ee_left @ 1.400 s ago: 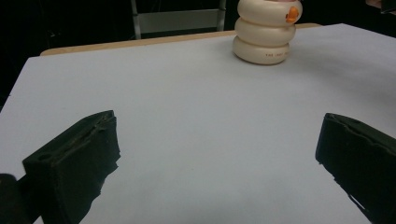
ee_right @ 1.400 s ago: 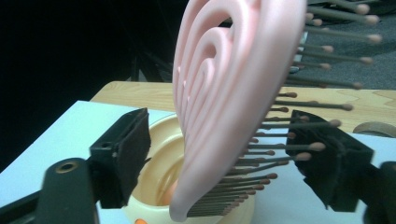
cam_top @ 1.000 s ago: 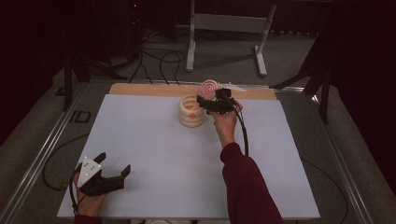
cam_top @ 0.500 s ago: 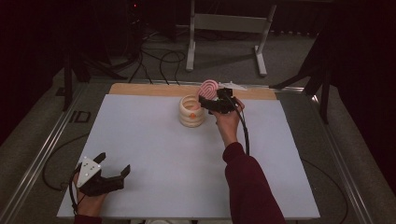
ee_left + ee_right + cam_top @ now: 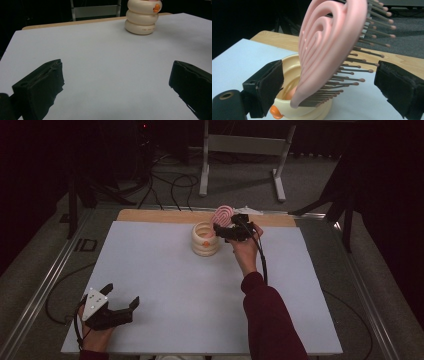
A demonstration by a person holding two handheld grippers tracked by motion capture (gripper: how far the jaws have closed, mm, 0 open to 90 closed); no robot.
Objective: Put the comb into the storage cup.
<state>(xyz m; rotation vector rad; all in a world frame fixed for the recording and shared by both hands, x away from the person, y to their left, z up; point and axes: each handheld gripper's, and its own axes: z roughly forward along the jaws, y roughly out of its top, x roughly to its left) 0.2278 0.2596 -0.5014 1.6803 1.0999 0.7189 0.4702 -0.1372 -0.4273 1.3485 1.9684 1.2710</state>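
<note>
A pink hairbrush (image 5: 223, 215) with a spiral back stands upright in a cream ring-stacked holder (image 5: 205, 240) near the table's far edge. My right gripper (image 5: 220, 229) is at the holder's right side, open, one jaw on each side of the brush. In the right gripper view the hairbrush (image 5: 329, 45) rises from the holder (image 5: 292, 72) between the spread jaws, bristles pointing right, with a gap to each pad. My left gripper (image 5: 121, 295) rests open at the near left corner, nothing in it. The left gripper view shows the holder (image 5: 143, 17) far ahead.
The white tabletop (image 5: 165, 285) is bare between the two grippers. A wooden strip (image 5: 160, 215) runs along its far edge. Beyond it stand a metal frame (image 5: 240, 145) and cables on the floor. Metal rails (image 5: 50, 280) border the table.
My right gripper has shifted slightly by the brush and holder. The left gripper has stayed where it was.
</note>
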